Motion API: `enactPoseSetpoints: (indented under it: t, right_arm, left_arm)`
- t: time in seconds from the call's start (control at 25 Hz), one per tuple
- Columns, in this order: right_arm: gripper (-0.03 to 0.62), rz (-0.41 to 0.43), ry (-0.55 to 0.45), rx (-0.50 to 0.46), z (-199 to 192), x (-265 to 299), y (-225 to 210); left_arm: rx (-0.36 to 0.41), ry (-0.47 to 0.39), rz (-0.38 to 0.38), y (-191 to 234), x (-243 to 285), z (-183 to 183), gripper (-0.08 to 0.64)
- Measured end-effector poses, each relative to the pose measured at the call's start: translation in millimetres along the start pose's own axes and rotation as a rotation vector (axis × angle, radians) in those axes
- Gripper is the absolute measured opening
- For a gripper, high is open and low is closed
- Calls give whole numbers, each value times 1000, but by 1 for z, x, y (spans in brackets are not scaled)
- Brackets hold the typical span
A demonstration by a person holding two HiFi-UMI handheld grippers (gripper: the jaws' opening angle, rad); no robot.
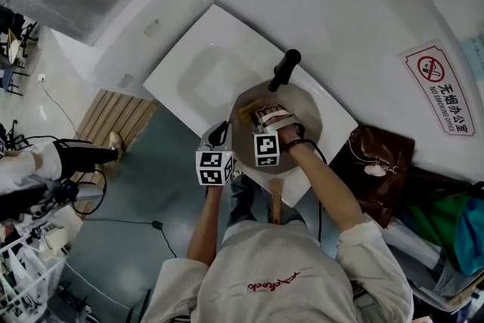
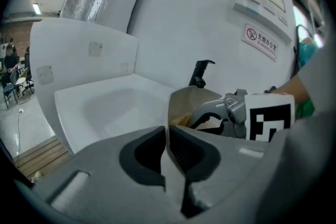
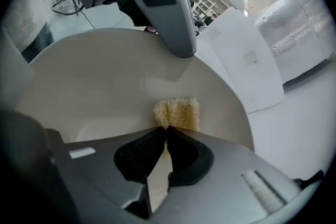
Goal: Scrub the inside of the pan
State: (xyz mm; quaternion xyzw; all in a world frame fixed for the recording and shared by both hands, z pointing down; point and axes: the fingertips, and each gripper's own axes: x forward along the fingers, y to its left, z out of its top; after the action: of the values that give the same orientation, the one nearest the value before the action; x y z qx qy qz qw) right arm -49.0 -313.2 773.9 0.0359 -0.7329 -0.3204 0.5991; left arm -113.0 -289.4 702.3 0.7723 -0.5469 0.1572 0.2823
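White tabletop with a shallow basin moulded in, set against a white wall. The pan sits on its right part, beside the basin, with its black handle pointing away from the person.

Pan interior pale and matt. No visible dirt in the right gripper view, so how far the scrubbing has got cannot be read.

Left gripper: fingers closed on the pan's near rim, with the thin wall pinched between the pads. Acting as the anchor.

Right gripper: inside the pan, fingers closed on a small yellow sponge. The sponge sticks out past the tips and lies against the inner surface where the floor curves up into the side wall.

Step in hand, by my reading: scrubbing the inside.

Notes for doing it well:
- Keep the rim pinch firm. The pan is only braced at one point and will likely swivel if the strokes push sideways.
- Press through the sponge, not the finger tips. The grip is near the sponge's back edge, so a steep angle could fold it or drag bare tips on the pan.
- Work in overlapping arcs, floor first and then the curved wall. Steer clear of the left gripper's patch of rim.
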Motion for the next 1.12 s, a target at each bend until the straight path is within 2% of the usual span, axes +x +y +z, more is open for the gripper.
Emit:
enactPoseSetpoints:
  t: [0.56, 1.12]
  right_arm:
    - [25, 14, 116, 125, -62, -1, -13]
    - [25, 66, 208, 192, -100, -15, 11]
  left_arm:
    - [10, 5, 0, 0, 0, 0, 28]
    - [19, 1, -4, 0, 0, 0, 28]
